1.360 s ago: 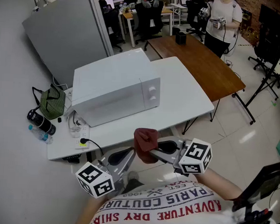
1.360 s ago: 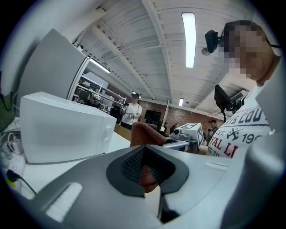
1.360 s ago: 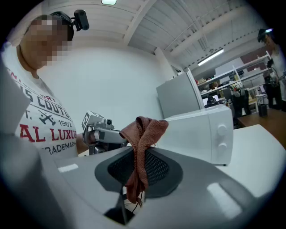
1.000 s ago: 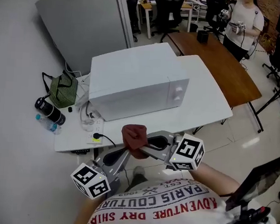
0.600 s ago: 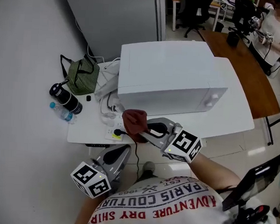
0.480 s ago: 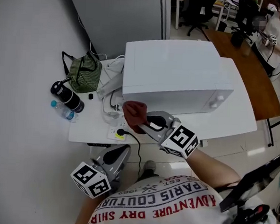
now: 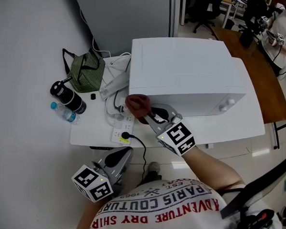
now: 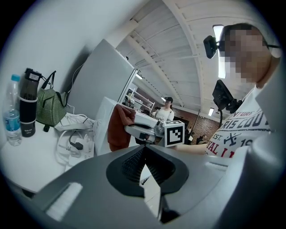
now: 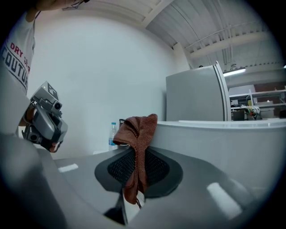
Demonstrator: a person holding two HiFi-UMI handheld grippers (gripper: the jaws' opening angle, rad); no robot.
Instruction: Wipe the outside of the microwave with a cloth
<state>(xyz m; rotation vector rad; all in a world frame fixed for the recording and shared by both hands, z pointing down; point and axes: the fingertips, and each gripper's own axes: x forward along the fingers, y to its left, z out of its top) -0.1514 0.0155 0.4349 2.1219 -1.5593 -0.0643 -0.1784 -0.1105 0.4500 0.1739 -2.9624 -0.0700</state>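
The right gripper [image 7: 150, 116] has its fingers [image 9: 158, 167] clamped on a reddish-brown cloth [image 7: 135, 103], which bunches above them and hangs down between the pads. The cloth sits at the microwave's [image 7: 184, 70] front left corner, level with its side wall; actual contact cannot be confirmed. The white microwave stands in the middle of the white counter [image 7: 91, 132]. At the counter's left end lie a green striped bag [image 7: 85, 72], a black flask [image 7: 66, 97] and a water bottle [image 7: 63, 112]. The left gripper [image 7: 122, 156] hangs low off the counter's near edge, its fingers [image 8: 132, 163] together with nothing between them.
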